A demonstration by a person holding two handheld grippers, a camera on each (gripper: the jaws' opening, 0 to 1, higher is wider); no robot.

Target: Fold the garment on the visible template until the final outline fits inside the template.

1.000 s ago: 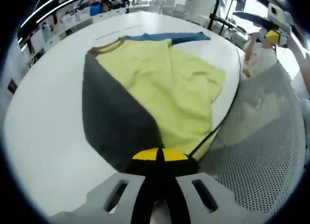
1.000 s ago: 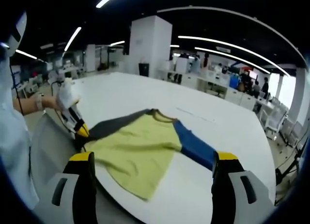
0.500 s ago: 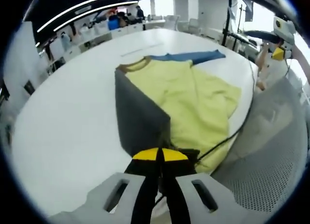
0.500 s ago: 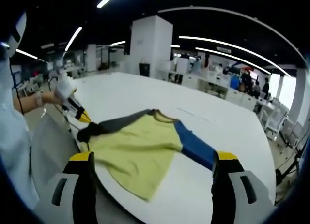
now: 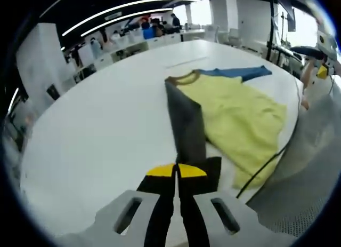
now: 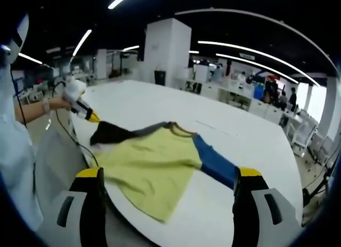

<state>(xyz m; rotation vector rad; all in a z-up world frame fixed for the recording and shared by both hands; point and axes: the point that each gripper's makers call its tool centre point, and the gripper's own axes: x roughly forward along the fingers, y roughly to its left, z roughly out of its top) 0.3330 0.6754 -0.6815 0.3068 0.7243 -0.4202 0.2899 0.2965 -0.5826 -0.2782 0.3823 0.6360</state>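
left gripper view, near to far: left gripper point(image 5: 176, 172) has its yellow-tipped jaws pressed together on the dark grey sleeve point(image 5: 186, 124) of the soft yellow t-shirt point(image 5: 242, 116), the sleeve pulled taut and lifted off the round white table point(image 5: 106, 119). beyond it the yellow body lies flat near the table's edge, brown collar point(image 5: 184, 76) and blue sleeve point(image 5: 240, 73) at the far side. a thin black cable point(image 5: 261, 164) trails over the edge.

right gripper view: right gripper point(image 6: 165, 193) jaws spread wide, holding nothing, above the shirt's near hem. across the table the left gripper, in a white-gloved hand point(image 6: 72, 92), holds the grey sleeve raised.

no template outline can be made out on the table.

judgement: fabric light, limp, creases easily; grip at sleeve ends or hem corners, keep tension so folds land flat.
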